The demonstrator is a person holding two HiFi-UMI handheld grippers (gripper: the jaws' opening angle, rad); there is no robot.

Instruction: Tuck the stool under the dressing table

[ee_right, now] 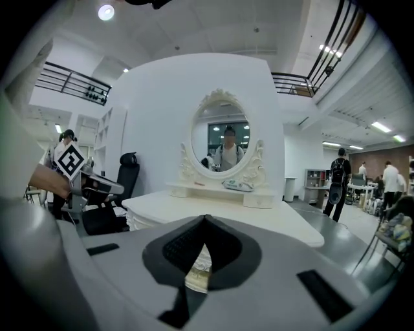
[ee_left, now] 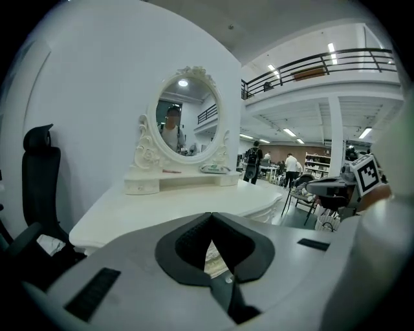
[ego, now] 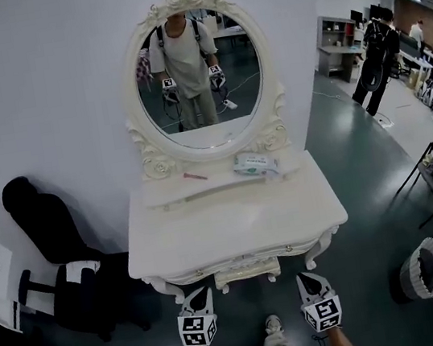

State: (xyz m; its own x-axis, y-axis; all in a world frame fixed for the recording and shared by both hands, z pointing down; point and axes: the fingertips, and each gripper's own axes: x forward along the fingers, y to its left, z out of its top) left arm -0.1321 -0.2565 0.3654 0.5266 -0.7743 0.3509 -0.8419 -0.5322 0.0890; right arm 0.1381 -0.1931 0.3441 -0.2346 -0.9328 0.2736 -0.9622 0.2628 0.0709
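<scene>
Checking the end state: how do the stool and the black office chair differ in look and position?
The stool is cream with carved trim; the office chair is black. The stool sits under the dressing table, only its front edge showing; the chair stands in the open left of the table, by the wall. The chair has a tall back with a headrest; no back shows on the stool. Both are seats.

Stool (ego: 247, 272) fills the gap under the dressing table (ego: 234, 230); black office chair (ego: 46, 228) crowds its left, basket (ego: 425, 268) sits well right, floor (ego: 357, 186) between lies open.
</scene>
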